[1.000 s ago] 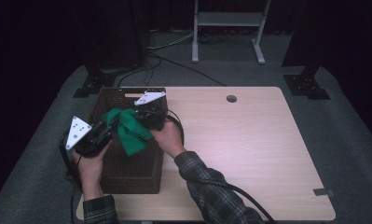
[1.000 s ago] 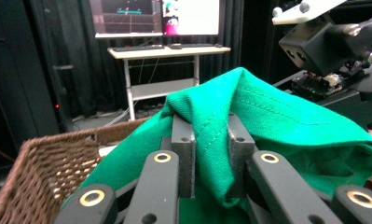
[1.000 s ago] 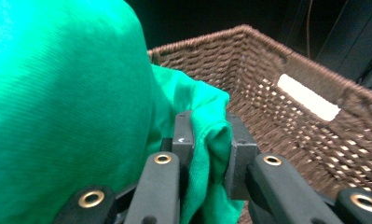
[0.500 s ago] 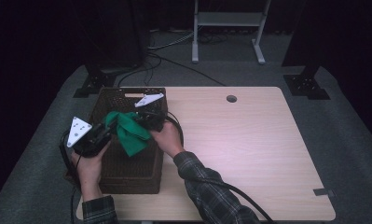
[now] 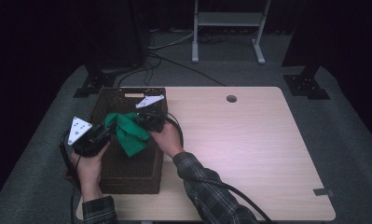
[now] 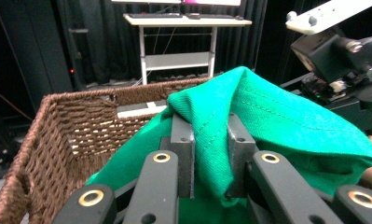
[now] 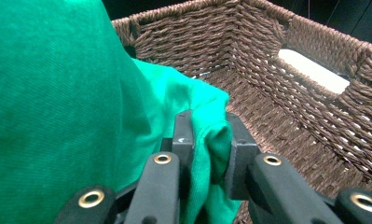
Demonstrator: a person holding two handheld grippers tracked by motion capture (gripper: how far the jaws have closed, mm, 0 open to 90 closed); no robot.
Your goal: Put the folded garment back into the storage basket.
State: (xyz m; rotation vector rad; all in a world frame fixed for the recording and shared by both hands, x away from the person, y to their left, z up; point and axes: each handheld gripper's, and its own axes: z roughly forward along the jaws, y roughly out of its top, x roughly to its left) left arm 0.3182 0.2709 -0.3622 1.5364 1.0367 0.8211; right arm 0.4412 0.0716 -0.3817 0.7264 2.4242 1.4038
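A green cloth (image 5: 129, 134) hangs over the open top of a dark woven basket (image 5: 110, 100), stretched between both grippers. My left gripper (image 5: 104, 132) grips its left part; in the left gripper view a fold of the cloth (image 6: 267, 116) is pinched between the pads of the left gripper (image 6: 210, 158). On the basket's right side my right gripper (image 5: 144, 120) is shut on the other end; in the right gripper view the bunched cloth (image 7: 58, 116) sits squeezed in the right gripper (image 7: 210, 154), above the basket's inside wall (image 7: 267, 60).
The basket stands at the left end of a light wooden table (image 5: 249, 144) with a cable hole (image 5: 231, 98) near its far edge. A white desk frame (image 5: 228, 23) and cables (image 5: 174, 56) lie on the floor beyond. The person's sleeve (image 5: 211, 191) crosses the table's near side.
The right gripper has sunk a little toward the basket with its end of the cloth. The left gripper has kept still.
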